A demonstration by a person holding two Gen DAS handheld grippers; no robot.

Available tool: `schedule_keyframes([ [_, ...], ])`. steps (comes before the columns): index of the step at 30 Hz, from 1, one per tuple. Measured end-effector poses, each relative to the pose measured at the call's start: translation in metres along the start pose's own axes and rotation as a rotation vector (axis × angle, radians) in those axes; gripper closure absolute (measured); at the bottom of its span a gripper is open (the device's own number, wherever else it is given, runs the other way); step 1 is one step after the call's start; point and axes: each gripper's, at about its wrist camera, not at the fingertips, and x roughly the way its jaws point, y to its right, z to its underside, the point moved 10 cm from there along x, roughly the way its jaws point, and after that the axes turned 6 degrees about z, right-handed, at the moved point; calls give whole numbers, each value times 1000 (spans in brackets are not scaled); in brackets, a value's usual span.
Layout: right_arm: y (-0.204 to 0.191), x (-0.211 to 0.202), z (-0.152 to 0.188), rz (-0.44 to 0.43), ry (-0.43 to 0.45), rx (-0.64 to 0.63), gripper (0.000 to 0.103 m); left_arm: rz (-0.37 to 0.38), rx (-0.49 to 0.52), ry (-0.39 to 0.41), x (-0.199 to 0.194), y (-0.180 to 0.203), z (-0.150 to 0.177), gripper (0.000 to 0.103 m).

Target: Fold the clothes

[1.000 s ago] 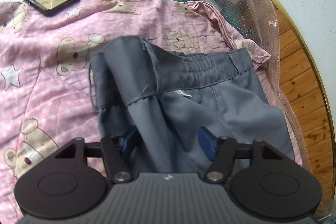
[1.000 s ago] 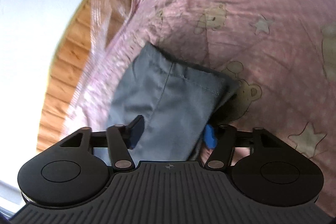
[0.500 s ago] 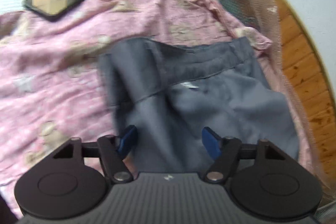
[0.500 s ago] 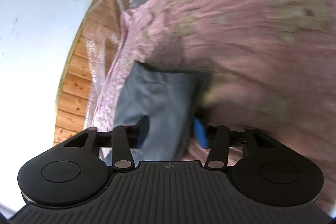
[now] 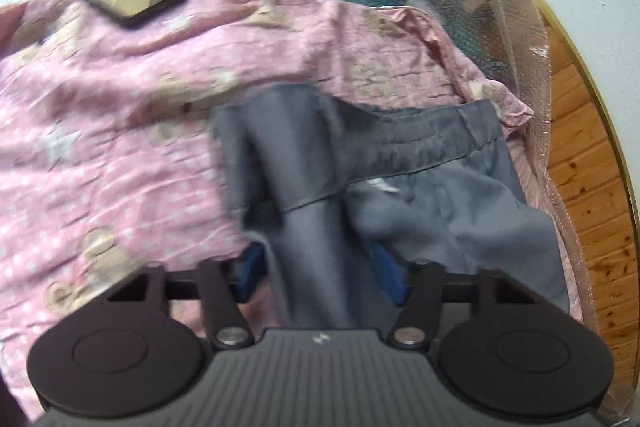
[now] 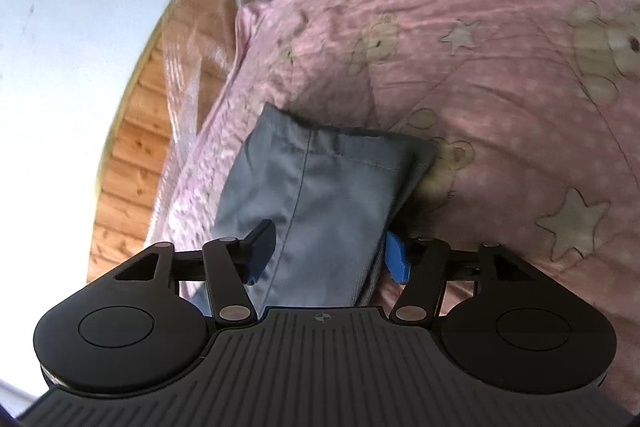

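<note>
Both grippers, left [image 5: 318, 269] and right [image 6: 326, 253], jaws just closing, straddle grey trousers [image 5: 432, 195] on a pink bear-print blanket [image 5: 120, 155], pads not visibly pressing.

Left gripper [image 5: 320, 273] closing around grey shorts [image 5: 400, 195]; pink blanket [image 5: 120, 147] beneath.

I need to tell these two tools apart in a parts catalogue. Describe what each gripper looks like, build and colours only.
Both look alike. The left gripper has a matte black ribbed body with a small pale mark at its front edge, two round black discs at the sides, black link arms on silver rivets, and blue-padded fingers. The right gripper has the same black body, discs and rivets, and blue-padded fingers.
</note>
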Motion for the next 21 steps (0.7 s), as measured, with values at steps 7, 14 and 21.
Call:
schedule_keyframes([
  [7, 18, 2, 8, -36, 1, 99, 76, 105, -48, 15, 9, 7, -5, 50],
  [14, -15, 6, -11, 78, 31, -25, 103, 199, 9, 64, -22, 56, -16, 96],
  [21, -88, -50, -47, 17, 76, -186, 103, 427, 25, 172, -119, 172, -49, 97],
])
